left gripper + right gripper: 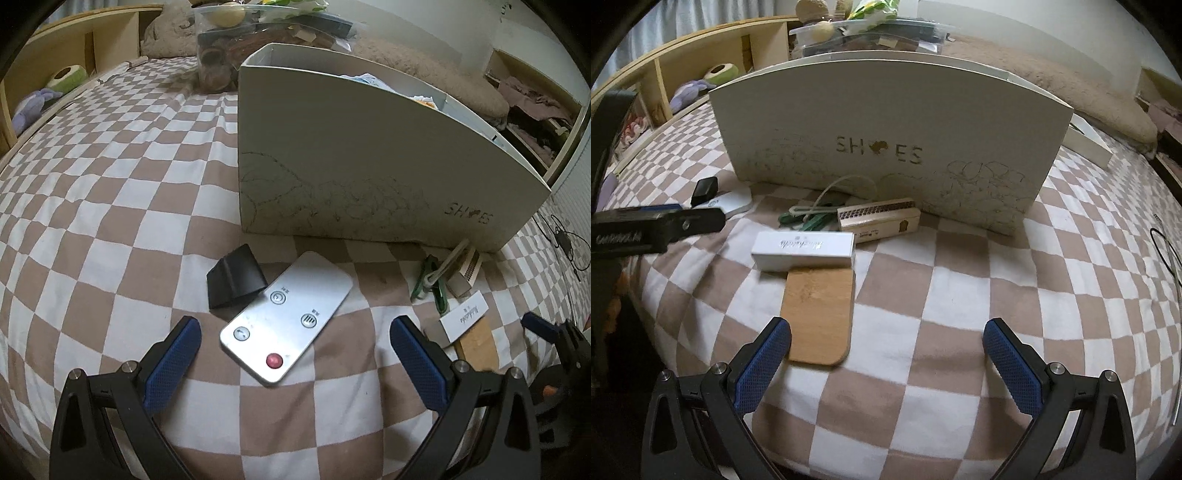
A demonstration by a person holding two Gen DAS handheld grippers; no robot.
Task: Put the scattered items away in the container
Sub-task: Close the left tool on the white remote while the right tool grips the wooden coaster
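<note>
Right under my wide-open left gripper (295, 354) lies the flat remote (286, 317), just in front of the shoe box (369, 155). My right gripper (886, 354) is spread too, near the wooden board (818, 317). Being so thin, the remote could slip from my fingers.

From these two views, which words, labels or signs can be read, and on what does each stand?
"SHOES", with a dark heart-like shape in place of the O: on the front of the white box.
Cursive word on the small white box: too blurred to read.
Small print on the wooden harmonica case: too small.
Tiny labels and icons beside the buttons on the silver remote: unreadable.
</note>
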